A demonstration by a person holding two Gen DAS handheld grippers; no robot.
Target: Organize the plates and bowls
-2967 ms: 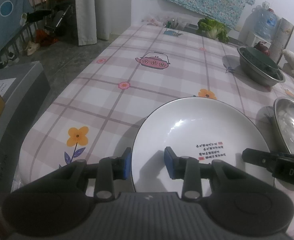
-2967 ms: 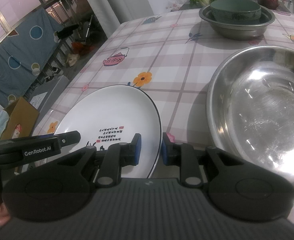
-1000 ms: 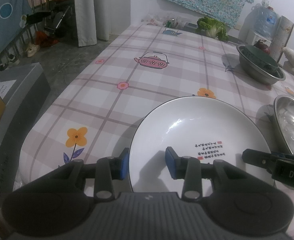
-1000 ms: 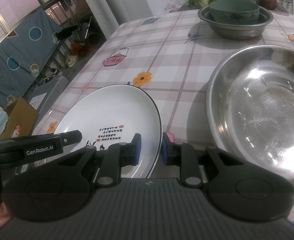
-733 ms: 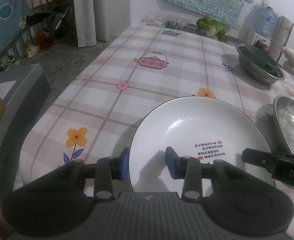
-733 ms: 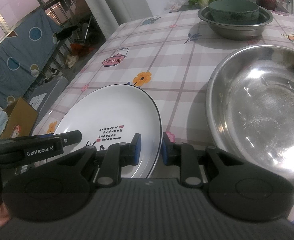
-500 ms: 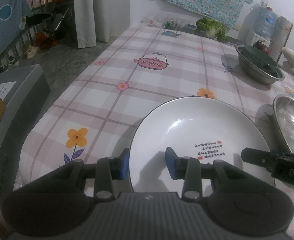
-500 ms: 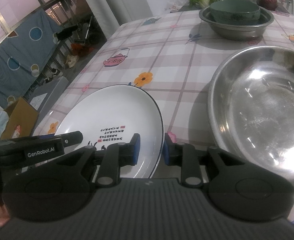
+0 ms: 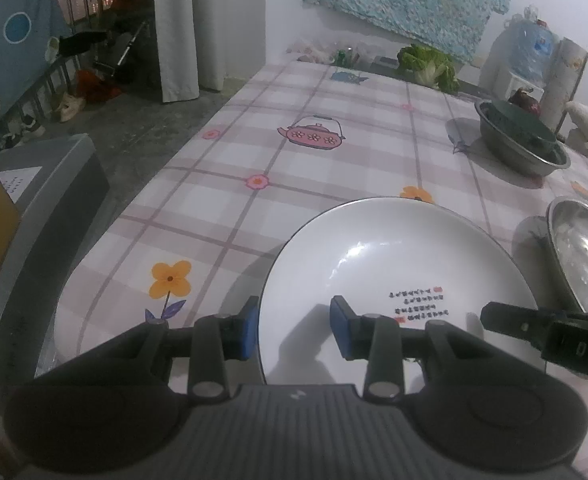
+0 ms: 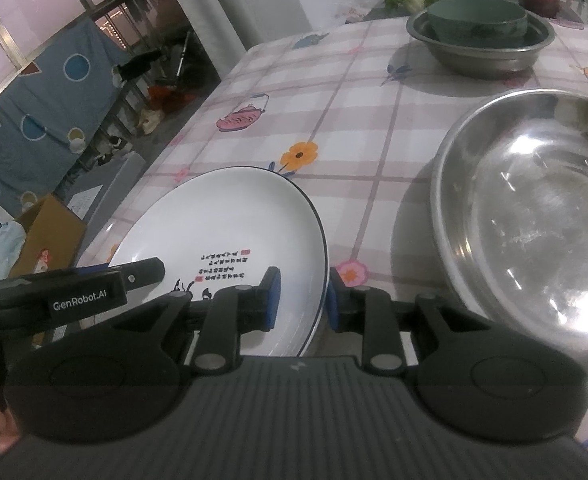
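White plate sits on the checked tablecloth near the front edge. Left gripper jaws apart, straddling its left rim. Right gripper jaws apart around the right rim, contact unclear. Steel basin just right of the plate; green bowl nested in a far basin.

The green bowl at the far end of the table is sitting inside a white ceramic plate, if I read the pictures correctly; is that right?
Not quite. The green bowl is at the far end of the table, but it sits inside a steel basin, not a white ceramic plate. The right wrist view shows it plainly. The white plate lies near the grippers, holding no bowl.
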